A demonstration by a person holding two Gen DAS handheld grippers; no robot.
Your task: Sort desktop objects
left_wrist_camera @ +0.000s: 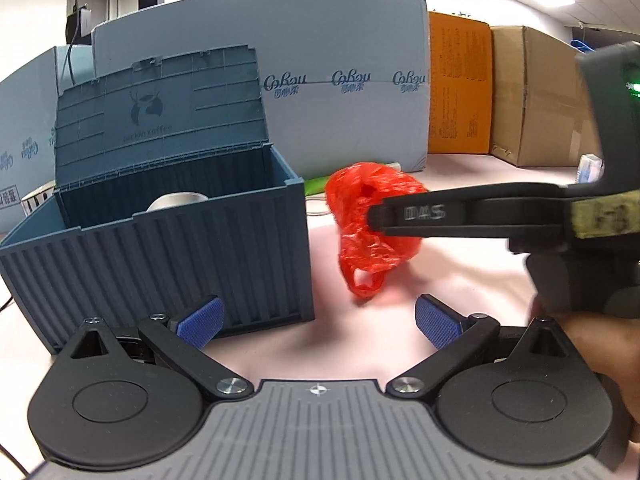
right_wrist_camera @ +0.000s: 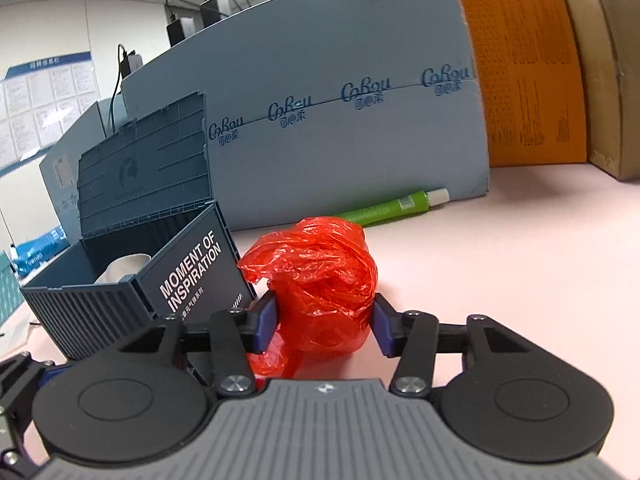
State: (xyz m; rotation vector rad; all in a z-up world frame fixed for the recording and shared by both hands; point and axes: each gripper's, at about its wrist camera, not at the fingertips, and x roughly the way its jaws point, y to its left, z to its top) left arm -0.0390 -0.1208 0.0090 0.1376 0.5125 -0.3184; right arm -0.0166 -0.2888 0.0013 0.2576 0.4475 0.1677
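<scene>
A crumpled red plastic bag [right_wrist_camera: 320,280] sits between the blue pads of my right gripper [right_wrist_camera: 324,322], which is shut on it and holds it above the pink table. In the left wrist view the bag [left_wrist_camera: 370,224] hangs from the right gripper's black finger [left_wrist_camera: 440,214], to the right of the blue container-style box [left_wrist_camera: 160,256]. The box [right_wrist_camera: 120,300] stands open with its lid up; a white cup [left_wrist_camera: 176,202] lies inside. My left gripper [left_wrist_camera: 318,320] is open and empty, low in front of the box's right corner.
A green tube [right_wrist_camera: 384,210] lies against the blue foam board [right_wrist_camera: 340,120] behind the bag. Orange [right_wrist_camera: 524,76] and brown cardboard boxes [left_wrist_camera: 548,100] stand at the back right. A small blue-white pack [left_wrist_camera: 588,168] lies far right.
</scene>
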